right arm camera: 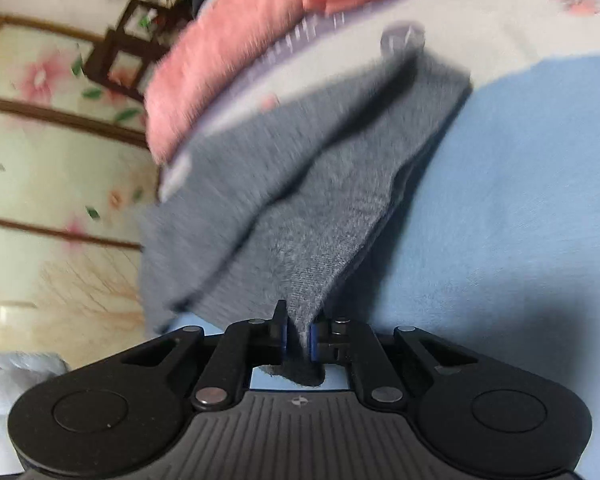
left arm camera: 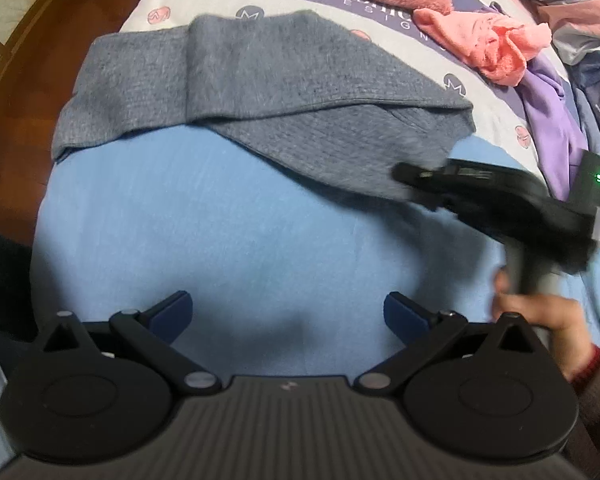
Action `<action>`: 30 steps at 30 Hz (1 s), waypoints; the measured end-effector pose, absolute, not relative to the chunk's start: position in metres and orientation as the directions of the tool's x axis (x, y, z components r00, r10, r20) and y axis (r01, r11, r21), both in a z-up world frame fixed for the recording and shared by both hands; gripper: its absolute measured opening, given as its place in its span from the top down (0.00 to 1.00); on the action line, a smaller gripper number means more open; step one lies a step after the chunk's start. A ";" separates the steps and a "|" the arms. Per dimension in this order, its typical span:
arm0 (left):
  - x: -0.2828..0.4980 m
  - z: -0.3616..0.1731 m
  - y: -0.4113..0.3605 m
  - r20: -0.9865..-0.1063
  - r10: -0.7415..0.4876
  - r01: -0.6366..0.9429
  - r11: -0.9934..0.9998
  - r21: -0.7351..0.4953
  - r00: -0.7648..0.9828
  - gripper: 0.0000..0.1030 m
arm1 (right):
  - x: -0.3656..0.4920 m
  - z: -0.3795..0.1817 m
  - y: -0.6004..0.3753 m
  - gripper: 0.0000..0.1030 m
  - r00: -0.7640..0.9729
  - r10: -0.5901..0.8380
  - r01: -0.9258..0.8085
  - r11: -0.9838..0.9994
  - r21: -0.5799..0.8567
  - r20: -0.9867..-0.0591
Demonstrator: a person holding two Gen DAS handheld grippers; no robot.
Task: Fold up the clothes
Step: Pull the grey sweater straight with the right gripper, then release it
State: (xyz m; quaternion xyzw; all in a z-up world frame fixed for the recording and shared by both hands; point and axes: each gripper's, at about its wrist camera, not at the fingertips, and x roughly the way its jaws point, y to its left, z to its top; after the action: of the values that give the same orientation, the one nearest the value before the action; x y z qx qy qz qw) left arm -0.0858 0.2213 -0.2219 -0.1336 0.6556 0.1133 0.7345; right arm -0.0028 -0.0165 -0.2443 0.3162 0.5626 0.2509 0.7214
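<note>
Two tongs: right tongs [right arm camera: 298, 338] clamp grey garment [right arm camera: 300, 184]; left tongs [left arm camera: 287, 314] spread; pink clothes [left arm camera: 492, 46] beyond.

Your right gripper [right arm camera: 299, 338] pinches a corner of the grey knitted garment [right arm camera: 300, 184] between its 2 blue pads [right arm camera: 313, 342]. The cloth stretches away over the blue sheet [right arm camera: 500, 200], with pink fleece [right arm camera: 228, 72] lying far left.
</note>
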 end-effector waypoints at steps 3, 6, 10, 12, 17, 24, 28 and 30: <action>-0.083 -0.216 0.220 -0.993 -0.016 -0.352 0.934 -0.055 0.115 0.00 | -0.012 -0.213 -0.050 0.91 0.278 0.716 0.005 0.666 0.746 -0.641; -0.081 -0.213 0.218 -0.994 -0.015 -0.348 0.936 -0.053 0.112 0.00 | -0.027 -0.187 -0.096 0.91 0.292 0.664 -0.011 0.723 0.691 -0.689; -0.081 -0.212 0.215 -0.995 -0.016 -0.341 0.939 -0.050 0.102 0.00 | -0.053 -0.177 -0.170 0.91 0.272 0.485 -0.002 0.864 0.504 -0.831; -0.081 -0.213 0.212 -0.995 -0.018 -0.341 0.939 -0.050 0.095 0.00 | -0.065 -0.179 -0.209 0.91 0.266 0.398 0.036 0.906 0.422 -0.878; -0.078 -0.223 0.199 -0.997 -0.021 -0.324 0.945 -0.043 0.071 0.00 | -0.081 -0.182 -0.271 0.88 0.287 0.174 0.052 0.979 0.197 -0.942; -0.098 -0.273 0.182 -0.991 0.076 -0.355 0.934 0.031 0.111 0.00 | -0.086 -0.218 -0.309 0.99 0.252 0.005 0.145 0.988 0.043 -0.968; -0.120 -0.311 0.212 -0.989 -0.024 -0.568 0.816 -0.105 0.149 0.00 | -0.092 -0.208 -0.314 0.91 0.297 0.081 0.204 0.968 0.146 -0.952; -0.128 -0.328 0.231 -0.982 -0.062 -0.667 0.727 -0.165 0.176 0.00 | -0.095 -0.198 -0.307 0.86 0.315 0.095 0.178 0.971 0.157 -0.944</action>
State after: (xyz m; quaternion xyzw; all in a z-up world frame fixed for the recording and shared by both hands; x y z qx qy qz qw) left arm -0.1284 0.2309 -0.3283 -0.3010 0.6050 0.2146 0.7052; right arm -0.0947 -0.3067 -0.1976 0.1166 0.5845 -0.0260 0.8026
